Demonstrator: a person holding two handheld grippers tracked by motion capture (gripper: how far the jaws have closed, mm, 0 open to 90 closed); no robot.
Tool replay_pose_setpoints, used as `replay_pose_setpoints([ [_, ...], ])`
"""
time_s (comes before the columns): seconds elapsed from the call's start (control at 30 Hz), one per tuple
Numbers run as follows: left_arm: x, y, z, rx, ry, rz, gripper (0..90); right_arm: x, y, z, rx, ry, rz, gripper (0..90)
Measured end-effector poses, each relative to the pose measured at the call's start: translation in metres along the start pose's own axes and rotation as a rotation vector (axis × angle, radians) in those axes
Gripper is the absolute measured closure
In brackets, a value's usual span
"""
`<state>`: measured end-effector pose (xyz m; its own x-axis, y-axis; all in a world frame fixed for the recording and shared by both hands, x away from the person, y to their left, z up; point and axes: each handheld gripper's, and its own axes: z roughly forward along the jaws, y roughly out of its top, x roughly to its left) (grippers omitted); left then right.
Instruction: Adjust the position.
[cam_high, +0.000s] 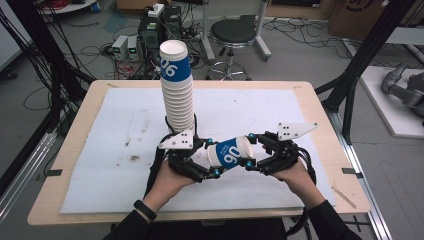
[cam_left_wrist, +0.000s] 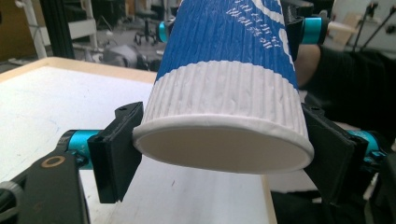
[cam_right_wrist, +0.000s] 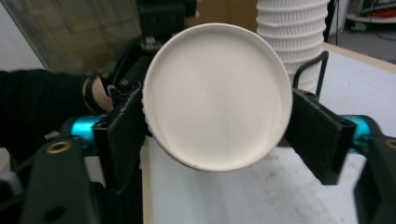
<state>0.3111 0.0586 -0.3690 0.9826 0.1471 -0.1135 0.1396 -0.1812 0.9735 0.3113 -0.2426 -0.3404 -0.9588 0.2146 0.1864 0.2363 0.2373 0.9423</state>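
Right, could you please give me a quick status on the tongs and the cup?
Left tongs shut on blue-and-white ribbed paper cup, held level above the table. Right tongs open around its base. Tall stack of matching cups stands just behind.

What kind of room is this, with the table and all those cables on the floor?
Probably a lab or workshop. Black cables sprawl over the grey floor around boxy electronic units, a round black stool stands behind the pale wooden table, and black metal frame struts rise beside it.
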Motion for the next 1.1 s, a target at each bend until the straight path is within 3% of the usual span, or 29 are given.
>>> replay_pose_setpoints([
  [0.1,0.001,0.003,-0.001,0.028,-0.006,0.014,21.5,0.0,0.003,0.0,0.051,-0.002,-0.018,22.1],
  [0.4,-0.003,0.013,0.0,0.23,0.038,0.086,21.6,0.004,0.009,0.0,0.166,-0.03,-0.077,19.9],
  [0.5,-0.005,0.016,0.002,0.267,0.055,0.115,21.6,0.004,0.007,0.005,0.193,-0.04,-0.081,19.9],
  [0.63,-0.007,0.018,0.001,0.264,0.065,0.124,21.6,0.002,0.002,0.01,0.201,-0.043,-0.061,20.5],
  [0.7,-0.007,0.018,0.0,0.255,0.07,0.123,21.5,0.001,0.001,0.01,0.182,-0.022,-0.066,27.0],
  [0.8,-0.007,0.019,0.0,0.226,0.074,0.124,18.0,0.001,0.002,0.008,0.156,-0.014,-0.07,27.7],
  [1.0,-0.005,0.014,-0.004,0.074,0.06,0.071,15.2,-0.003,0.001,0.002,0.085,0.026,-0.041,29.4],
  [1.1,-0.003,0.009,-0.006,0.003,0.059,0.033,11.4,-0.003,0.002,-0.001,0.053,0.022,-0.043,29.7],
])
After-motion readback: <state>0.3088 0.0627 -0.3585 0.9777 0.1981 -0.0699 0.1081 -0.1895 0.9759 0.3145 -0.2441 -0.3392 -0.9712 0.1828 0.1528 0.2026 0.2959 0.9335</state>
